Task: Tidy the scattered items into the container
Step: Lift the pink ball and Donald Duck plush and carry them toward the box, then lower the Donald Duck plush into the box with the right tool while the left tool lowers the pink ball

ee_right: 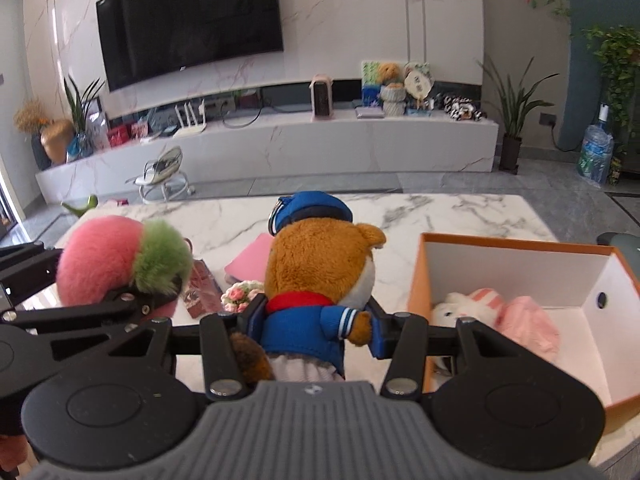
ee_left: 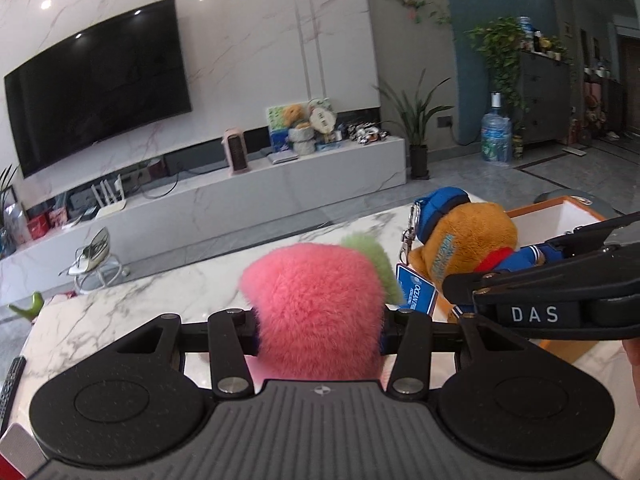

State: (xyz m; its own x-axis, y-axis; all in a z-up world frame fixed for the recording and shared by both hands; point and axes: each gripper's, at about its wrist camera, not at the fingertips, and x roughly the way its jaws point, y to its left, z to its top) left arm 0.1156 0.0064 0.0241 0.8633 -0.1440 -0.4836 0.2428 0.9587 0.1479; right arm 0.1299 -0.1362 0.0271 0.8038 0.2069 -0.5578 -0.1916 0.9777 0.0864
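A fluffy pink plush [ee_left: 316,304] with a green tuft sits between the pads of my left gripper [ee_left: 318,328], lifted off the marble table [ee_left: 120,320]. My right gripper [ee_right: 316,320] is shut on a brown teddy bear [ee_right: 320,264] in a blue cap and jacket, also held above the table. The right wrist view has the pink plush [ee_right: 104,256] and the left gripper [ee_right: 132,300] at the left. An orange box [ee_right: 520,264] with white walls stands open to the right of the bear, and a white and pink plush bunny [ee_right: 480,308] lies inside. From the left wrist view the bear [ee_left: 468,240] is in front of the box [ee_left: 568,210].
Between the two toys a flat pink item [ee_right: 248,260], a small bunch of fabric flowers [ee_right: 242,292] and a dark red packet [ee_right: 202,288] lie on the table. A remote [ee_left: 10,384] rests at the table's left edge. Beyond the table stands a low TV bench.
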